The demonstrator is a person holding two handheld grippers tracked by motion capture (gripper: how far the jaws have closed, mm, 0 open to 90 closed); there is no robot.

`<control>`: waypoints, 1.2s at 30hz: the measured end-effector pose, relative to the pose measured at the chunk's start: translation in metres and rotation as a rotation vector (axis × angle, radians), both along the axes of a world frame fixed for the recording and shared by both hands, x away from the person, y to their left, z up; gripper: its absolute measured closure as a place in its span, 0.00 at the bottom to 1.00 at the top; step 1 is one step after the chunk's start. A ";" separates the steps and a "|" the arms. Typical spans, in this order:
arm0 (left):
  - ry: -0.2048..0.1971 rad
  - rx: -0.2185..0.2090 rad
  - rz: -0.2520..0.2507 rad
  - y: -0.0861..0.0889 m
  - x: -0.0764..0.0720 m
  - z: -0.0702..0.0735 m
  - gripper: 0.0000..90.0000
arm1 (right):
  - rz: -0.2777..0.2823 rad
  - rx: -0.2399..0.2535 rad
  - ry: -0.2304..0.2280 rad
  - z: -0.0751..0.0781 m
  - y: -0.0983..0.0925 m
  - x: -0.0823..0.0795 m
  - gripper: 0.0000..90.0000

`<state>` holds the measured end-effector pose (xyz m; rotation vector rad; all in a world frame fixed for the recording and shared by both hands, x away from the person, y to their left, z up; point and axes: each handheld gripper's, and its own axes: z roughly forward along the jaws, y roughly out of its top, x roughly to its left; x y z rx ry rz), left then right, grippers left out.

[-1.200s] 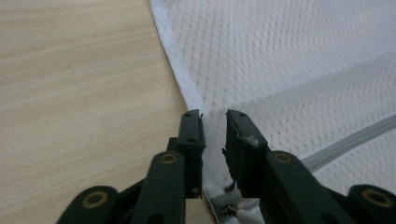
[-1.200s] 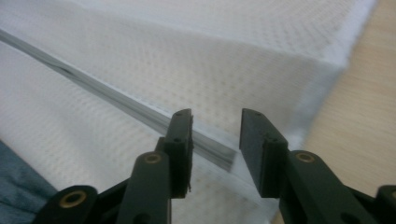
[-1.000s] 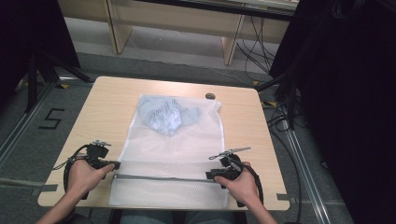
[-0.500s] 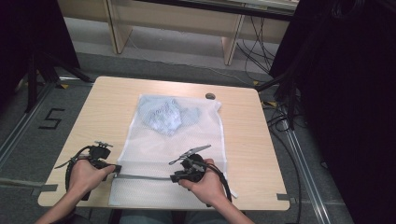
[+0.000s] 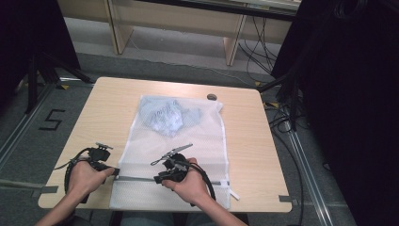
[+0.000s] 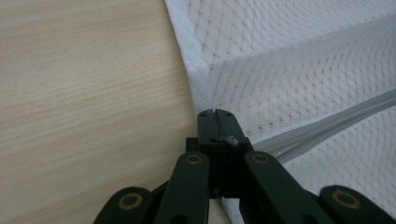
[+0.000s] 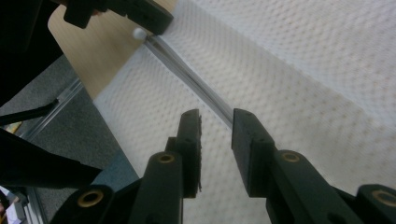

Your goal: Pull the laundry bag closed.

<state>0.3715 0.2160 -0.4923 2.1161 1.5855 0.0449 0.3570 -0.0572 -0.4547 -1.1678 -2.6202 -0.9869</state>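
A white mesh bag (image 5: 176,150) lies flat on the wooden table (image 5: 106,110), with a pale blue garment (image 5: 164,115) inside near its far end. A grey zipper (image 5: 136,178) runs across its near end. My left gripper (image 5: 114,171) is shut on the bag's left edge at the zipper's end (image 6: 216,116). My right gripper (image 5: 157,179) hovers over the zipper near the bag's middle. Its jaws (image 7: 217,119) have just been opening a little and stand apart over the mesh, gripping nothing. The zipper (image 7: 187,70) runs from them to the left gripper (image 7: 154,21).
A small dark round object (image 5: 211,97) sits near the table's far edge. A white tag (image 5: 234,194) sticks out of the bag's near right corner. Cables (image 5: 282,117) lie on the floor to the right, and a black curtain (image 5: 348,94) hangs beyond.
My right hand has slid left along the zipper, from the bag's right side to near its middle. The left hand has kept its place and grip.
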 end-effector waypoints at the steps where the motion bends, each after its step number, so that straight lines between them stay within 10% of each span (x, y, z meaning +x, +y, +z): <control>1: 0.004 -0.012 0.009 -0.001 -0.001 -0.001 1.00 | 0.000 -0.001 0.002 -0.001 0.002 0.000 0.82; 36: 0.023 -0.012 0.000 -0.002 -0.004 0.000 1.00 | 0.055 0.096 0.140 -0.036 0.099 0.029 0.83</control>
